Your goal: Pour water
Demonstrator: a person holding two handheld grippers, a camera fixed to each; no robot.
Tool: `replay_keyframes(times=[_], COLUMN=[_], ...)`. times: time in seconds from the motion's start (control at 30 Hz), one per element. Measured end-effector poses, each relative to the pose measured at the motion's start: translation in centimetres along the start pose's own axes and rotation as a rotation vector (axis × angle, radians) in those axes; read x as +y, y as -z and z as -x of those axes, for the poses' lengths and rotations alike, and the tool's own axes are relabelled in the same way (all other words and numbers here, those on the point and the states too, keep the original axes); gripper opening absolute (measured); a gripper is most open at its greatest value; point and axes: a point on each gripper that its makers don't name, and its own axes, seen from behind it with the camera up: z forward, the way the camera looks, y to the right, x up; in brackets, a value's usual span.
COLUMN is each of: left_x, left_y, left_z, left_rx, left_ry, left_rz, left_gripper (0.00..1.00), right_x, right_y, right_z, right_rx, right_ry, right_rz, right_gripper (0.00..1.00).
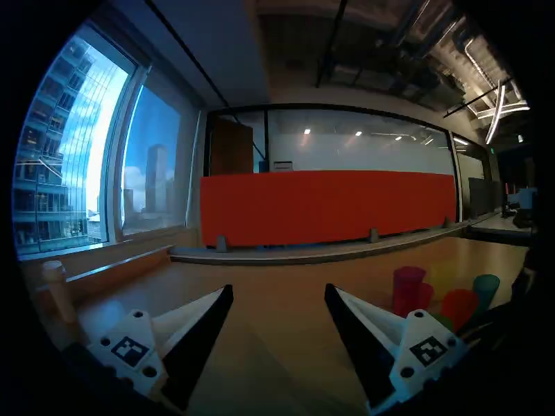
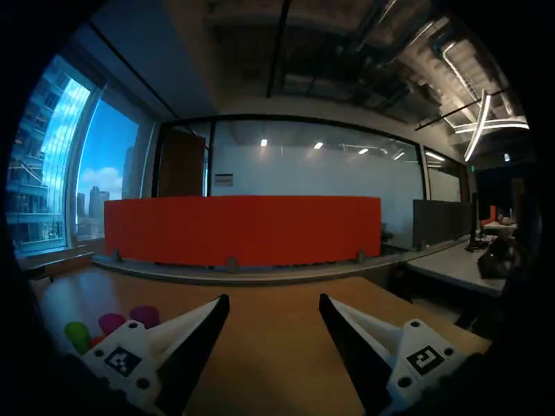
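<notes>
A: Left gripper (image 1: 277, 290), state?

B: Released. Jaws spread wide, bare wooden table (image 1: 291, 312) showing in the gap, nothing touching either finger.

A: Right gripper (image 2: 272, 299)?

B: Same. Fingers well apart with nothing between them, above the same wood.

A: Where are the task things?

B: Left gripper view: a bottle (image 1: 55, 291) with a pale cap stands upright at the far left, near the window ledge, well apart from the left finger. It is too blurred to tell what is inside. On the right, past the right finger, there is a cluster: a tall magenta cup (image 1: 408, 286), an orange cup (image 1: 458, 306) nearer and to its right, and a teal cup (image 1: 485, 286) farther right. They stand close together; I cannot tell whether they touch.

A: And in the right gripper view?

B: Cups low on the left, partly behind the left finger: a green cup (image 2: 78, 336) leftmost, then a pink cup (image 2: 111, 323), then a purple cup (image 2: 144, 315). All sit on the table, just beside one another.

A: Surroundings?

B: A long red panel (image 1: 326, 208) runs along the table's far edge, with glass wall behind it. A window (image 1: 76, 152) on the left shows towers and blue sky. In the right gripper view a grey desk (image 2: 454, 267) stands far right.
</notes>
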Motion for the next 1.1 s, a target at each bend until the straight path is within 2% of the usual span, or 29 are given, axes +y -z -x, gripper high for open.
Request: replay_keyframes(times=[0.57,1.1], left_x=[-0.7,-0.8], left_y=[-0.5,-0.6], left_z=[1.7,1.8], left_rx=[-0.024,-0.029], left_ry=[0.027,0.032], left_rz=[-0.002,0.003], left_gripper=[0.98,0.98], right_x=[-0.3,-0.5], right_y=[-0.1,-0.2], right_z=[-0.2,-0.3], right_rx=[-0.001,0.001], right_ry=[-0.001,0.0], right_rz=[-0.004,-0.009], right_gripper=[1.0,1.0])
